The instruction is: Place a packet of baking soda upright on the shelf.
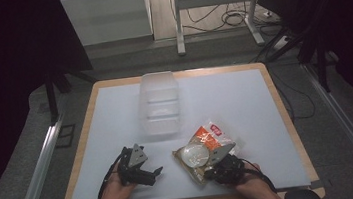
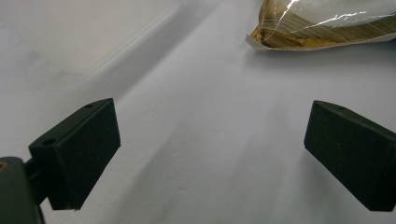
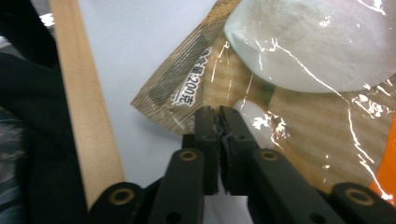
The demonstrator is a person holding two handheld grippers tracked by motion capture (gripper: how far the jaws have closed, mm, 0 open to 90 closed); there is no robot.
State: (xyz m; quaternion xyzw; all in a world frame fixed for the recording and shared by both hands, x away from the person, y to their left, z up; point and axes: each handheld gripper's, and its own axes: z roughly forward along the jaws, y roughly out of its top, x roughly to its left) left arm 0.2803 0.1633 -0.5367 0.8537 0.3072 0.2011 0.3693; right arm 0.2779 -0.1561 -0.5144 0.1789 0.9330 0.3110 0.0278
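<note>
While the left tool (image 1: 158, 171) rests low on the table (image 1: 245, 101) at about 7 o'clock in the high view, its jaws stand wide apart with nothing but bare white surface between them. Left gripper view: one corner of the snack bag (image 2: 327, 25) lies at 1 o'clock, well clear of the jaws.

Right tool (image 1: 212, 172) sits at about 5 o'clock of the table, held by a hand (image 1: 252, 186) coming in from the bottom edge. Its jaws are pressed almost together, clamped on the near edge of the snack bag (image 1: 204, 149). Right gripper view: the tips (image 3: 219, 122) pinch the thin brown printed edge of the bag (image 3: 299, 107), which lies flat and spreads toward 1 o'clock; a white round item shows through the clear film, and the wooden table rim (image 3: 86, 116) runs at 9 o'clock.

High view: bag lies flat near the front of the table, slightly right of centre, orange end toward 1 o'clock. Clear plastic box (image 1: 160, 104) stands at 12 o'clock of the bag, near but apart from it.
</note>
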